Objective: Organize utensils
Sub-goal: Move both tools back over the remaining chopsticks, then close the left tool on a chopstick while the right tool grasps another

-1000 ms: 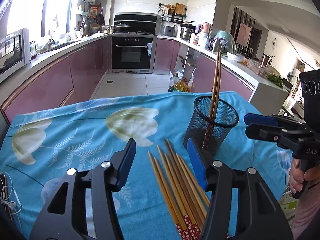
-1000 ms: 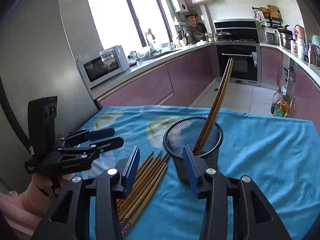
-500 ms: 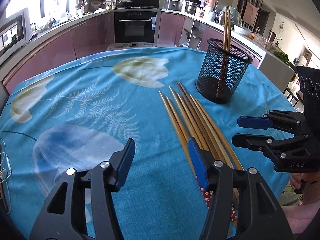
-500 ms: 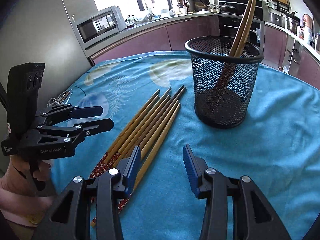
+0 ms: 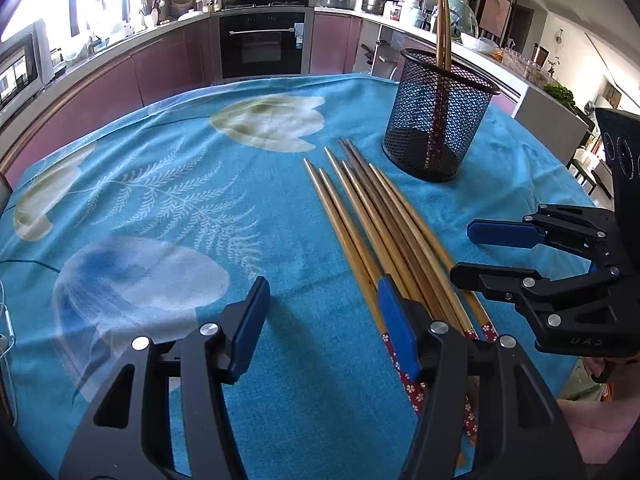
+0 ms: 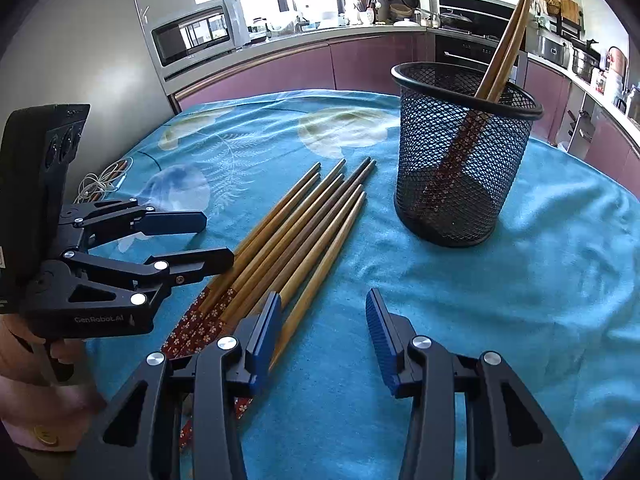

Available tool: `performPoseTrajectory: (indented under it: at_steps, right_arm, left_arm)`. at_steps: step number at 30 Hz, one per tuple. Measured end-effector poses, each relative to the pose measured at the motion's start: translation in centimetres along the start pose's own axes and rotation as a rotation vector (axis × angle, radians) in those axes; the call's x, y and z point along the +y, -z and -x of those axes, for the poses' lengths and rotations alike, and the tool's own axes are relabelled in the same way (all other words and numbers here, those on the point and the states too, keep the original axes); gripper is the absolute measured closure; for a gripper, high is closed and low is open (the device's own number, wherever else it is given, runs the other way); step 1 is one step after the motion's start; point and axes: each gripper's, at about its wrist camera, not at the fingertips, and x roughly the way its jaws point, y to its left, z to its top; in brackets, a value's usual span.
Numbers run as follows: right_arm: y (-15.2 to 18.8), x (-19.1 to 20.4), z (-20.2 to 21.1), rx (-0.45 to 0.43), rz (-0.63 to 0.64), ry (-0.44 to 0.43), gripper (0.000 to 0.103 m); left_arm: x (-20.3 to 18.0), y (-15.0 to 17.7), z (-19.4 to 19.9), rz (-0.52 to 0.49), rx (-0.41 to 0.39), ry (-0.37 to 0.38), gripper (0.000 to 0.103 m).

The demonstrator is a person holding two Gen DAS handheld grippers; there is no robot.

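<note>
Loose chopsticks [image 5: 380, 220] lie fanned at centre frame on the blue floral tablecloth [image 5: 160, 200]. At upper right, a black mesh holder [image 5: 438, 116] holds two upright chopsticks [image 5: 442, 20]. The left gripper [image 5: 320, 308], jaws apart, fills the bottom.

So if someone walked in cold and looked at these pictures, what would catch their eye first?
Probably the bundle of long wooden chopsticks with red flowered handles, lying fanned out on the bright turquoise floral tablecloth. Just beyond their tips stands the black wire mesh cup, with two chopsticks leaning inside it. The left gripper and right gripper are both open, flanking the bundle's handle ends.
</note>
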Motion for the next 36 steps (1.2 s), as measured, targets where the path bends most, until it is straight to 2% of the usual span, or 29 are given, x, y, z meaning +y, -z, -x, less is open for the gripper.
performPoseTrajectory:
  at_steps: [11, 20, 23, 25, 30, 32, 34, 35, 36]
  right_arm:
    - [0.1, 0.0, -0.2, 0.007, 0.010, 0.019, 0.065]
    - [-0.1, -0.4, -0.2, 0.016, 0.007, 0.030, 0.074]
    - [-0.3, -0.4, -0.4, 0.020, 0.000, 0.029, 0.075]
    - [-0.5, -0.4, -0.6, 0.021, 0.001, 0.033, 0.075]
    - [-0.8, -0.3, -0.8, 0.021, -0.005, 0.041, 0.075]
    - [-0.8, -0.4, -0.9, 0.019, -0.011, 0.044, 0.079]
    - [-0.8, -0.9, -0.8, 0.017, -0.036, 0.034, 0.088]
    - [-0.8, -1.1, -0.8, 0.017, -0.049, 0.025, 0.091]
    - [-0.7, -1.3, -0.7, 0.017, -0.062, 0.015, 0.093]
  left_arm:
    - [-0.5, -0.4, -0.4, -0.024, 0.007, -0.030, 0.051]
    - [-0.2, -0.7, -0.5, -0.001, 0.018, 0.016, 0.075]
    - [-0.1, -1.1, -1.0, 0.011, 0.027, 0.010, 0.075]
    - [-0.1, -1.4, -1.3, 0.014, 0.026, 0.009, 0.071]
    - [0.1, -2.2, -2.2, 0.026, 0.031, 0.004, 0.073]
    - [0.0, -2.4, -2.4, 0.029, 0.029, 0.001, 0.073]
    - [0.0, -2.4, -2.5, 0.036, 0.025, -0.004, 0.075]
    - [-0.1, -2.4, -2.5, 0.040, 0.024, -0.002, 0.082]
    - [-0.1, -2.4, -2.5, 0.045, 0.024, 0.003, 0.085]
